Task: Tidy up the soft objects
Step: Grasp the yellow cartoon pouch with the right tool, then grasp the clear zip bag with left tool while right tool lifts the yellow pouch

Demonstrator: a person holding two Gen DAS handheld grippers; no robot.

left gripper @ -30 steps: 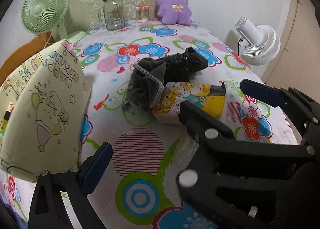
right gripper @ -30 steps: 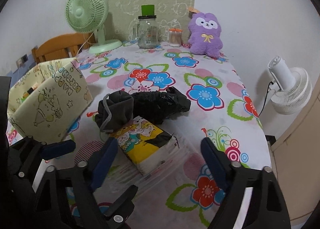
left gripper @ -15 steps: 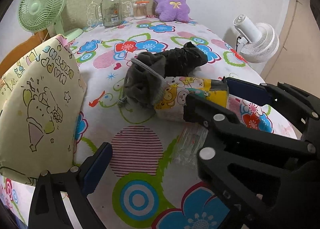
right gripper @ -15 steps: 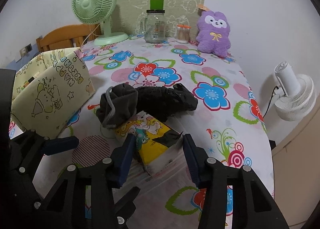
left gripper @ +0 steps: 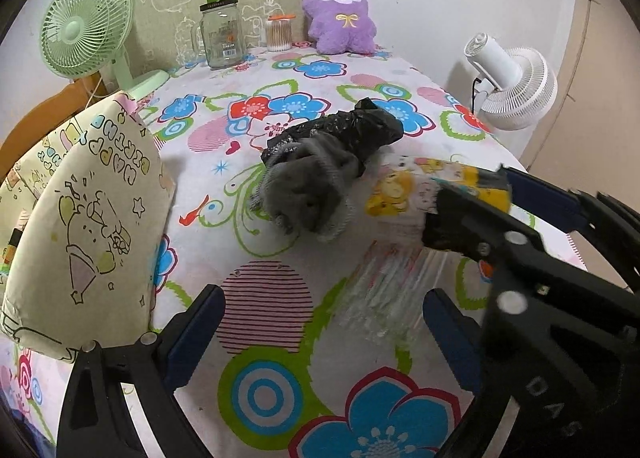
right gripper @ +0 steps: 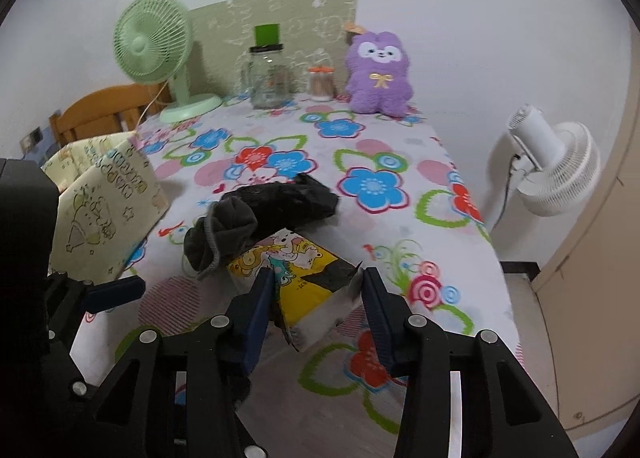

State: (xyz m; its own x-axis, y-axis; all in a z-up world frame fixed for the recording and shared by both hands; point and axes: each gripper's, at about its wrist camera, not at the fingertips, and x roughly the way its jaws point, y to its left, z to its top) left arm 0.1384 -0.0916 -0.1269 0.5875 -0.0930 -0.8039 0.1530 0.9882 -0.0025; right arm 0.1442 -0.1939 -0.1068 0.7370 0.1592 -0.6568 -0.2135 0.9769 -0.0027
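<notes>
A yellow cartoon-printed tissue pack is pinched between the blue pads of my right gripper, which is shut on it and holds its near end tilted up off the flowered tablecloth. From the left wrist view the same pack sits in the right gripper. A grey fabric pouch and a crumpled black bag lie just behind it. My left gripper hovers open over the cloth, holding nothing. A cream printed fabric bin stands to the left.
A purple plush, a glass jar, a swab pot and a green fan line the far edge. A white fan stands beyond the table's right edge. Clear plastic wrap lies near the left gripper.
My right gripper's jaws came together on the tissue pack and raised its near end. The grey pouch shifted slightly beside it. The left gripper stayed put.
</notes>
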